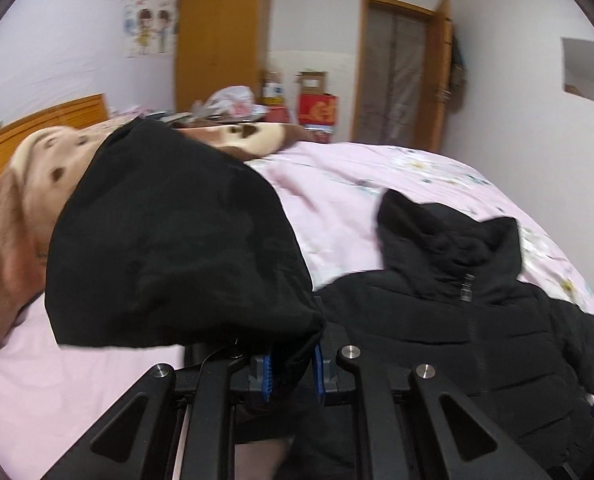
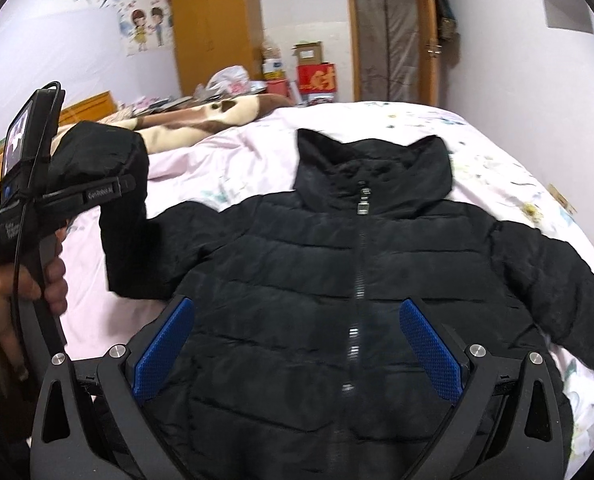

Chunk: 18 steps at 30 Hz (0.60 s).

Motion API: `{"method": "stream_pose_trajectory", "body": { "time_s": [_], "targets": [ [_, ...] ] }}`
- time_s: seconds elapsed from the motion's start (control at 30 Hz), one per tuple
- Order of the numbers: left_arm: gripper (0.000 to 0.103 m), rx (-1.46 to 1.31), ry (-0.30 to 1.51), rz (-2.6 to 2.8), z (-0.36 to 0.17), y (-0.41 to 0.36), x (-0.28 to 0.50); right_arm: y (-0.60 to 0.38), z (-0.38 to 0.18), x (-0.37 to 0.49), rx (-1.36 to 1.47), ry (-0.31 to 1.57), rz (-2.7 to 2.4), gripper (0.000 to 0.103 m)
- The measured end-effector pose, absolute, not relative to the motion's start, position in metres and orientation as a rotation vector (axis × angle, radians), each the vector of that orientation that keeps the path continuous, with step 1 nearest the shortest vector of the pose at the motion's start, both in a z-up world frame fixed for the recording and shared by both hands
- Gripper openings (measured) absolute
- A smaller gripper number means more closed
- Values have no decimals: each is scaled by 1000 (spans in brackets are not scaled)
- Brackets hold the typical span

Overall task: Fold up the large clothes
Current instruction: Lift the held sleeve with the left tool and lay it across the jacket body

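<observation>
A black puffer jacket (image 2: 337, 272) lies face up, zipped, on the pink bed (image 2: 225, 152), collar toward the far side. It also shows in the left wrist view (image 1: 457, 320). My left gripper (image 1: 291, 372) is shut on the jacket's left sleeve (image 1: 169, 248) and holds it lifted above the bed; in the right wrist view the left gripper (image 2: 109, 188) holds the raised sleeve (image 2: 121, 216). My right gripper (image 2: 297, 348) is open and empty, hovering over the jacket's chest, blue pads (image 2: 429, 348) on either side of the zipper.
A brown and beige blanket (image 1: 21, 208) lies at the head of the bed by the wooden headboard (image 1: 37, 120). Boxes and bags (image 2: 313, 72) stand by the wardrobe (image 2: 213, 28) and the door (image 2: 389, 36) beyond the bed.
</observation>
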State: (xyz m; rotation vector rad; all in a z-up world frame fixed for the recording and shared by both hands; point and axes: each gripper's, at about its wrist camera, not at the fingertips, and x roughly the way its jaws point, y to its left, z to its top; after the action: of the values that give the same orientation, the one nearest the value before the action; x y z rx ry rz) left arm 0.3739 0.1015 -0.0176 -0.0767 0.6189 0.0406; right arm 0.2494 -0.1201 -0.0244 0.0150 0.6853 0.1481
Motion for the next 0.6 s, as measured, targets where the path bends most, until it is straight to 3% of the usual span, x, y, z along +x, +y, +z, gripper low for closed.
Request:
{"method": "stream_pose_trajectory", "body": {
  "time_s": [0.6],
  "targets": [
    [15,-7,678,-217,-54,-57,384,-222,-34,250,103,681,-28,102]
  ]
}}
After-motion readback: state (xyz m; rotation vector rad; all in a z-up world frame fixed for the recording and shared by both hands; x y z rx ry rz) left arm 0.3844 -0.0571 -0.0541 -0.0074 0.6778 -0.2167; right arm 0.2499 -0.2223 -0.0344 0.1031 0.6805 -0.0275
